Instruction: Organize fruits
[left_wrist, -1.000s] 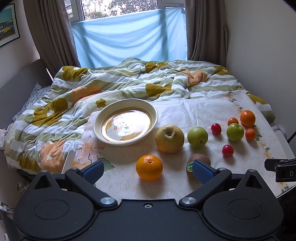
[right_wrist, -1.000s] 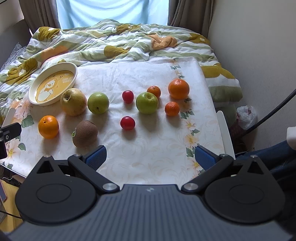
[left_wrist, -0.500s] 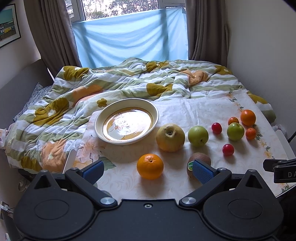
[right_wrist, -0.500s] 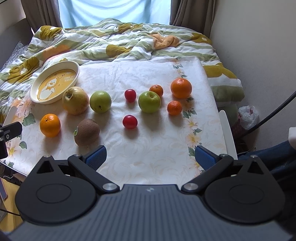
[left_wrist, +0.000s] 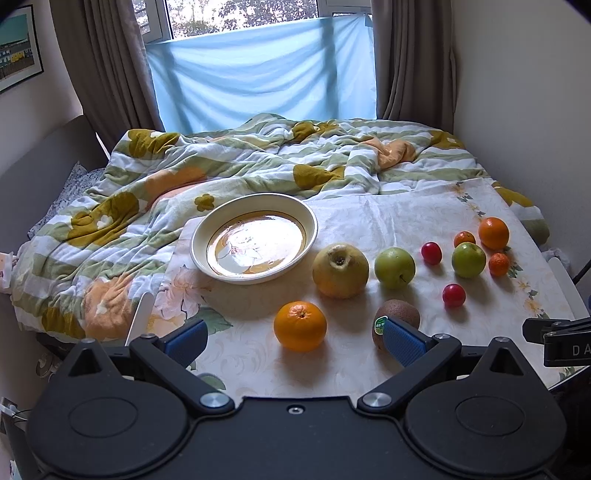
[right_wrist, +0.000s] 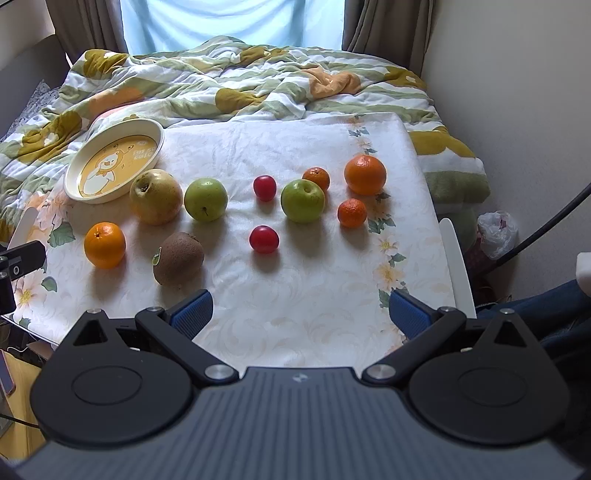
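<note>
Shift: both views have crept slightly forward over the last second; fruit unmoved.
Plate (left_wrist: 310, 225): ahead-left of left gripper (left_wrist: 293, 341), lying flat.
Pear (left_wrist: 340, 270): just ahead, calyx end up.
Orange (left_wrist: 300, 325): between spread jaws, untouched.
Kiwi (right_wrist: 178, 257): ahead-left of right gripper (right_wrist: 301, 312), long axis slanting away rightward, sticker nearest.
Grippers: both released, level, aimed across the bench (right_wrist: 303, 317).

**Daylight from the far window, sharp but bowed at the edges**

Soft daylight enters through the far window behind the pale blue cloth screen (left_wrist: 258, 74). Fruit shadows fall toward the near side. Glare whitens the round cream plate (left_wrist: 255, 238) in the left wrist view. Both views are sharp; walls and curtains bow near the edges.
</note>
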